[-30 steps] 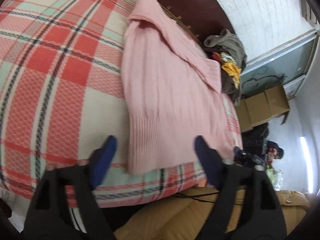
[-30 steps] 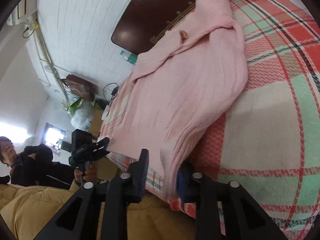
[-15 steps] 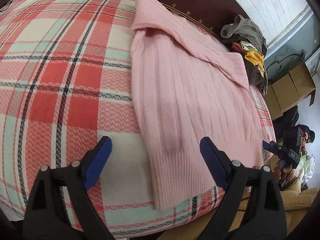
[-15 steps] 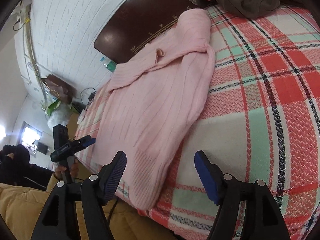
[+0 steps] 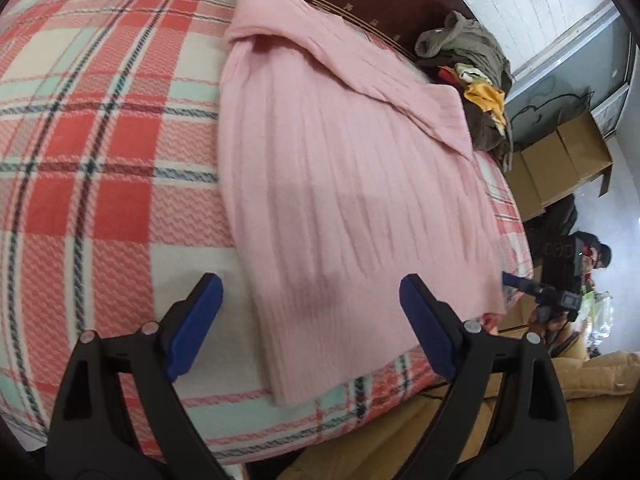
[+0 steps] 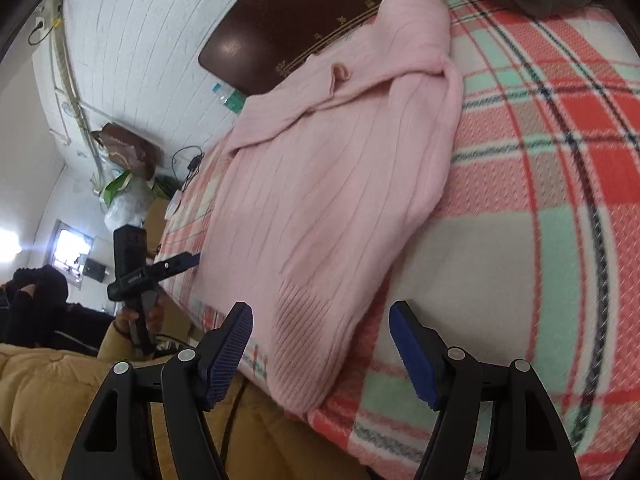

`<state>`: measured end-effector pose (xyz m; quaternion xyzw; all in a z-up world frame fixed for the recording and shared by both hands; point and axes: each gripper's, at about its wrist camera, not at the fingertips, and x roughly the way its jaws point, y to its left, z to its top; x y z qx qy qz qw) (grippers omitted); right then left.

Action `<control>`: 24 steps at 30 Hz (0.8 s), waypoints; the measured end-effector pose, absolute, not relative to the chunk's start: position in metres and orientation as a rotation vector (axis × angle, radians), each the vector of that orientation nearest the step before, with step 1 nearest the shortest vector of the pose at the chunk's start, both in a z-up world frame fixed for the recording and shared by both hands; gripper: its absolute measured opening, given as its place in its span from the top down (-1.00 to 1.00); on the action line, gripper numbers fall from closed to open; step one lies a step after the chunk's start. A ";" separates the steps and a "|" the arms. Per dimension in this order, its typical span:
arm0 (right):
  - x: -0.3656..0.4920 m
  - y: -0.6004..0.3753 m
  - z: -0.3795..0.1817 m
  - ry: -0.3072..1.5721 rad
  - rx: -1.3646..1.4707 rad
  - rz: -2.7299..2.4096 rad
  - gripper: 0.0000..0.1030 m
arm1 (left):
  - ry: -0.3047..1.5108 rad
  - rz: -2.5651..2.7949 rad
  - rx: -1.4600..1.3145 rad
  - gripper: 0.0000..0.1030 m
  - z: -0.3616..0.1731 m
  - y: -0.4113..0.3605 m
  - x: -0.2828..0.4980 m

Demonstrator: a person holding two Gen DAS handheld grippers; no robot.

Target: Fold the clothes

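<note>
A pink ribbed sweater lies flat on the plaid bed cover, sleeves folded across its upper part, hem toward the near bed edge. It also shows in the right wrist view. My left gripper is open and empty, its blue pads either side of the hem's left corner, just above it. My right gripper is open and empty, straddling the hem's right corner. The left gripper also appears at the left of the right wrist view; the right one at the right of the left wrist view.
The red, white and green plaid bed cover spreads wide to the left. A dark wooden headboard stands behind. A pile of dark and yellow clothes lies at the far right corner. Cardboard boxes stand beside the bed.
My right gripper has let go of the sweater's hem and opened wide. Both grippers have pulled back slightly and hover over the hem's corners; the sweater now lies flat.
</note>
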<state>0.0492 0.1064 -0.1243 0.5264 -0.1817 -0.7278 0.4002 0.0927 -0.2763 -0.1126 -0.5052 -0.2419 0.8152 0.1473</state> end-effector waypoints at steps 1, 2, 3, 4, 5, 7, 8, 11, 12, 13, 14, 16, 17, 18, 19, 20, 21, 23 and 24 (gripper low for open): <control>0.051 0.101 -0.126 -0.462 1.321 -1.822 -0.41 | -0.699 2.325 -1.457 -0.75 -0.113 -0.271 0.091; 0.053 0.096 -0.128 -0.465 1.311 -1.805 -0.41 | -0.682 2.327 -1.471 -0.75 -0.114 -0.265 0.089; 0.053 0.092 -0.129 -0.468 1.299 -1.806 -0.41 | -0.667 2.328 -1.480 -0.75 -0.114 -0.261 0.086; 0.053 0.089 -0.129 -0.471 1.287 -1.811 -0.40 | -0.677 2.312 -1.483 -0.67 -0.114 -0.259 0.084; 0.052 0.087 -0.130 -0.475 1.275 -1.816 -0.21 | -0.716 2.277 -1.488 -0.22 -0.115 -0.259 0.081; 0.049 0.086 -0.136 -0.512 1.284 -1.812 0.51 | -0.783 2.217 -1.498 0.67 -0.119 -0.259 0.077; 0.048 0.085 -0.139 -0.531 1.291 -1.808 0.81 | -0.802 2.207 -1.504 0.67 -0.120 -0.260 0.077; 0.044 0.089 -0.145 -0.627 1.278 -1.789 0.84 | -0.859 2.176 -1.523 0.67 -0.126 -0.261 0.075; 0.043 0.093 -0.143 -0.689 1.247 -1.773 0.85 | -0.888 2.164 -1.517 0.67 -0.126 -0.263 0.075; 0.042 0.096 -0.140 -0.722 1.217 -1.767 0.85 | -0.921 2.151 -1.494 0.67 -0.124 -0.266 0.076; 0.042 0.099 -0.137 -0.749 1.187 -1.761 0.85 | -0.941 2.142 -1.475 0.67 -0.123 -0.268 0.076; 0.041 0.100 -0.134 -0.730 1.193 -1.776 0.83 | -0.939 2.151 -1.480 0.67 -0.122 -0.272 0.077; 0.041 0.100 -0.136 -0.716 1.206 -1.778 0.83 | -0.919 2.156 -1.492 0.65 -0.123 -0.272 0.077; 0.041 0.099 -0.137 -0.701 1.218 -1.780 0.80 | -0.905 2.159 -1.510 0.63 -0.125 -0.272 0.078; 0.041 0.098 -0.141 -0.709 1.242 -1.774 0.78 | -0.907 2.158 -1.536 0.42 -0.129 -0.272 0.078; 0.041 0.098 -0.145 -0.720 1.267 -1.766 0.61 | -0.924 2.147 -1.542 0.24 -0.132 -0.274 0.079; 0.040 0.098 -0.149 -0.731 1.292 -1.758 0.35 | -0.943 2.129 -1.521 0.15 -0.132 -0.274 0.080; 0.042 0.095 -0.149 -0.730 1.269 -1.756 0.33 | -0.965 2.110 -1.495 -0.12 -0.132 -0.274 0.080; 0.043 0.092 -0.147 -0.713 1.262 -1.760 0.30 | -0.964 2.111 -1.488 -0.12 -0.132 -0.273 0.079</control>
